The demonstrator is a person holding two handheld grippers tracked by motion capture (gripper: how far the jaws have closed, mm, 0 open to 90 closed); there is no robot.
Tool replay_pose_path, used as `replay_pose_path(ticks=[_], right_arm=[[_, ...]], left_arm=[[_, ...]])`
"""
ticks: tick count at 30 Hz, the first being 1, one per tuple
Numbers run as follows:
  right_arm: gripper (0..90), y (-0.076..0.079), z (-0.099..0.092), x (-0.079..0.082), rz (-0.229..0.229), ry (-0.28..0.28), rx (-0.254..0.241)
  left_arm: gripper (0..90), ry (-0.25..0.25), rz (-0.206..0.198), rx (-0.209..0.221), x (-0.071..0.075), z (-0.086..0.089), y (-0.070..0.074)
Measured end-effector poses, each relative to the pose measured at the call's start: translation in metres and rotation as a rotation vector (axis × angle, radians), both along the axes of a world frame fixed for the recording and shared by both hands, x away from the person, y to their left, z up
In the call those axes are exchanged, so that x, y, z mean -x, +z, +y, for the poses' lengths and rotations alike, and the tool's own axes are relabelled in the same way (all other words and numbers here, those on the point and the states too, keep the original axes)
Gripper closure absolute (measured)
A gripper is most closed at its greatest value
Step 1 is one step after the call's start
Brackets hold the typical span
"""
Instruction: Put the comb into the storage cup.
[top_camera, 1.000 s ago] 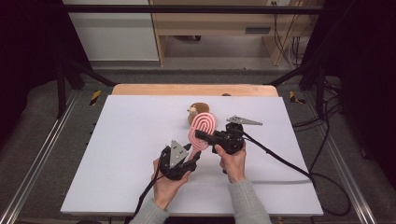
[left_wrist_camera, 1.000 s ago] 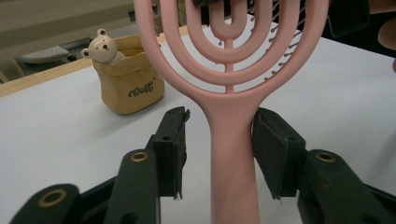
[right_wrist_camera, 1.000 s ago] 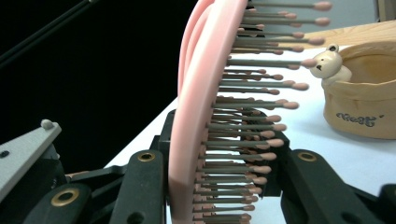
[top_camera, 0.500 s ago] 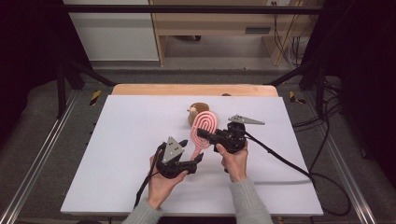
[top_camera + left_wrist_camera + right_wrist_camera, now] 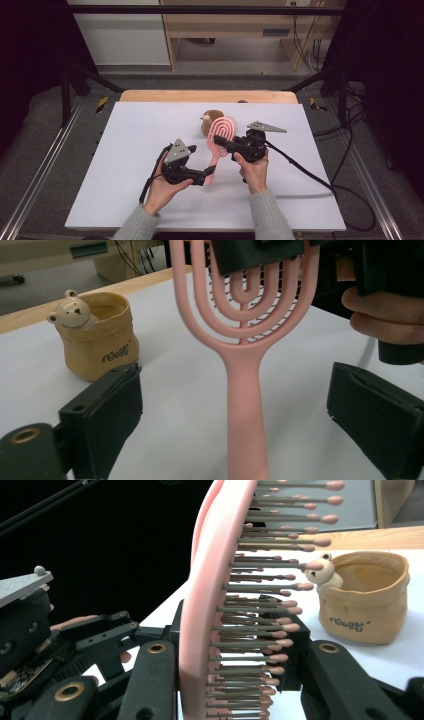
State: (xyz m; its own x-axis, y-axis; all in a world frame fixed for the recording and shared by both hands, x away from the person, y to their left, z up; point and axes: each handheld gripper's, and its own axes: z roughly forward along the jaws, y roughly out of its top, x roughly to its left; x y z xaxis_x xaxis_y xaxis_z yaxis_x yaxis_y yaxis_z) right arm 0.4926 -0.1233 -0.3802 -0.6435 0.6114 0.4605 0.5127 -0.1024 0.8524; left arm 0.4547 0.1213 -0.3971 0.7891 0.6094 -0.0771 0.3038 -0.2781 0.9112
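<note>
And here we are over the white table [image 5: 125, 165], where a small tan pot [image 5: 210, 121] with a little bear figure on its rim is sitting just behind the action, near the far middle of the board. In the left gripper view that pot [image 5: 97, 335] is standing upright off to the left of the brush, apart from it, with bare table between them. From the right gripper view the pot [image 5: 367, 597] is peeking out just past the bristle tips, so it is the one thing crowding the space behind the brush head. The black cable [image 5: 305, 172] is trailing away across the table to the right, well clear of the brush.

Now the pink hairbrush [image 5: 220, 142] itself: it is being held up off the table, between the two hands. Its long axis is running from the handle end, low and toward the person, up and away to the oval head, which is pointing toward the pot. The right gripper [image 5: 227, 146] is pinching the head, one jaw on the flat back and one in among the bristles, which are sticking out sideways in its own view.

The left gripper [image 5: 209, 173] is sitting at the handle end, and its jaws have just been opening: they are standing spread on either side of the handle [image 5: 245, 405], with clear gaps and no contact.
</note>
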Motion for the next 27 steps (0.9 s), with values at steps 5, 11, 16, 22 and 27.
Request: replay_pose_path(ticks=[5,11,16,22,27], right_arm=[[62.9,0.003,-0.002,0.0,-0.009,-0.007,-0.001],[62.9,0.006,-0.005,0.0,-0.02,-0.014,0.003],[62.9,0.008,-0.008,0.0,-0.031,-0.022,0.012],[62.9,0.012,-0.012,-0.001,-0.051,-0.033,0.031],[62.8,0.015,-0.015,-0.001,-0.06,-0.038,0.038]], left_arm=[[5.5,-0.001,0.012,0.013,-0.003,0.012,0.001],[4.4,-0.003,0.017,0.021,-0.004,0.027,0.0],[4.1,0.009,0.02,0.011,-0.004,0.04,-0.003],[4.0,0.026,0.024,0.004,-0.003,0.056,-0.01],[4.0,0.05,0.023,0.003,-0.002,0.077,-0.016]])
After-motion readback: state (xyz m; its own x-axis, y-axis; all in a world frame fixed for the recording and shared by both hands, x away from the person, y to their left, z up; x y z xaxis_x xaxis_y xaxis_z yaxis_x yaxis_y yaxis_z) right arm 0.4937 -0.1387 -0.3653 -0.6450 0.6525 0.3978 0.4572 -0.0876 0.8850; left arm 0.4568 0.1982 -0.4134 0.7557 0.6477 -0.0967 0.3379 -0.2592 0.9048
